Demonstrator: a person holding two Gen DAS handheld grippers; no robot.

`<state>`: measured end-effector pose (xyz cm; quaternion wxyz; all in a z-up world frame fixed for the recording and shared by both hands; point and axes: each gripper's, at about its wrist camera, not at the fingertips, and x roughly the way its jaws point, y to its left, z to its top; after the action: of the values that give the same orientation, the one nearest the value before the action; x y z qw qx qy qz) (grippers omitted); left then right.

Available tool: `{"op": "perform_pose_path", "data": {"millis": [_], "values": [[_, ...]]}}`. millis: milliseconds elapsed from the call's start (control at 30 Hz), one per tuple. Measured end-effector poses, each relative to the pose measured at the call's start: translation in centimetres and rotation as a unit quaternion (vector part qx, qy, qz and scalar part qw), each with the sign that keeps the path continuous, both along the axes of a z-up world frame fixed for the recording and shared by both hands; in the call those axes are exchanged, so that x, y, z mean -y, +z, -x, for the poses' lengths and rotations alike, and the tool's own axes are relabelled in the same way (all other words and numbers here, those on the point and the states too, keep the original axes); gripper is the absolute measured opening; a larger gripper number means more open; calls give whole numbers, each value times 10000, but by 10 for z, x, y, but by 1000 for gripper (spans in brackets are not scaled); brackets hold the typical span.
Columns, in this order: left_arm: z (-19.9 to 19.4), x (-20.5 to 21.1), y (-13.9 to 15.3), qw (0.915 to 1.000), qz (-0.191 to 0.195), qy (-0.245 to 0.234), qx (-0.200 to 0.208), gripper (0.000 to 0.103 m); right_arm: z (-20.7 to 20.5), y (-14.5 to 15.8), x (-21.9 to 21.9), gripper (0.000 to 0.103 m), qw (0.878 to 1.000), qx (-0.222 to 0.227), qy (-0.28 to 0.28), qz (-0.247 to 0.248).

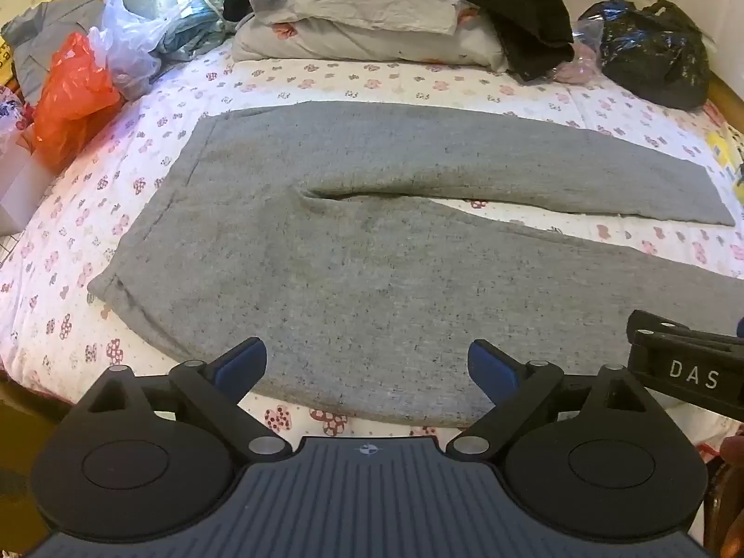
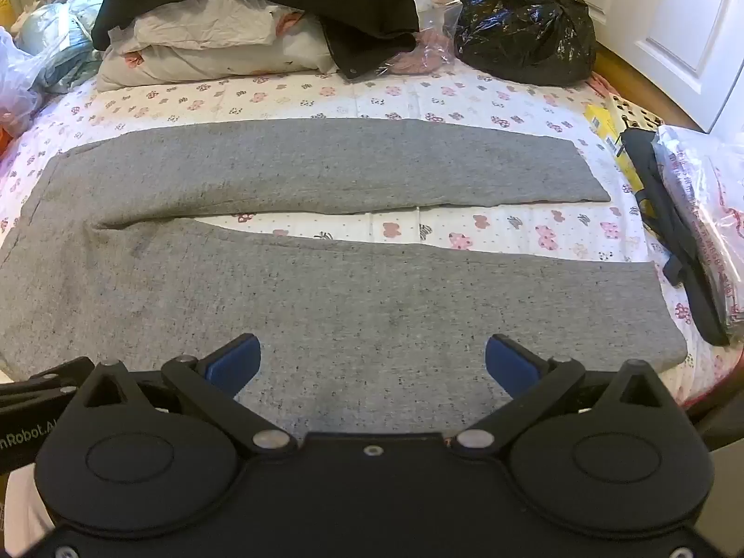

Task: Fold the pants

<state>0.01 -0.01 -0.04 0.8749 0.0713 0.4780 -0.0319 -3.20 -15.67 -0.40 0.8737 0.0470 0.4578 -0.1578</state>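
Grey sweatpants (image 1: 353,251) lie flat on the bed, waistband to the left, both legs stretched to the right with a gap of sheet between them. They also fill the right wrist view (image 2: 325,297). My left gripper (image 1: 367,362) is open and empty, hovering over the near edge of the hip area. My right gripper (image 2: 372,358) is open and empty above the near leg. The right gripper's body (image 1: 688,362) shows at the right edge of the left wrist view.
The bed has a white floral sheet (image 1: 325,79). Pillows with a black garment (image 1: 395,14) lie at the far side. Orange and white plastic bags (image 1: 79,88) sit at the left, a black bag (image 2: 525,37) at far right, packaged items (image 2: 688,214) at the right edge.
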Motion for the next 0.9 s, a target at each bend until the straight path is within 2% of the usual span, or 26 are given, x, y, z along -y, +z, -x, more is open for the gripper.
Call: {"op": "perform_pose_path", "data": {"millis": [900], "values": [[-2, -2, -4, 9998, -11, -28, -187, 94, -2, -3, -2, 103, 9999, -103, 52, -20]]}}
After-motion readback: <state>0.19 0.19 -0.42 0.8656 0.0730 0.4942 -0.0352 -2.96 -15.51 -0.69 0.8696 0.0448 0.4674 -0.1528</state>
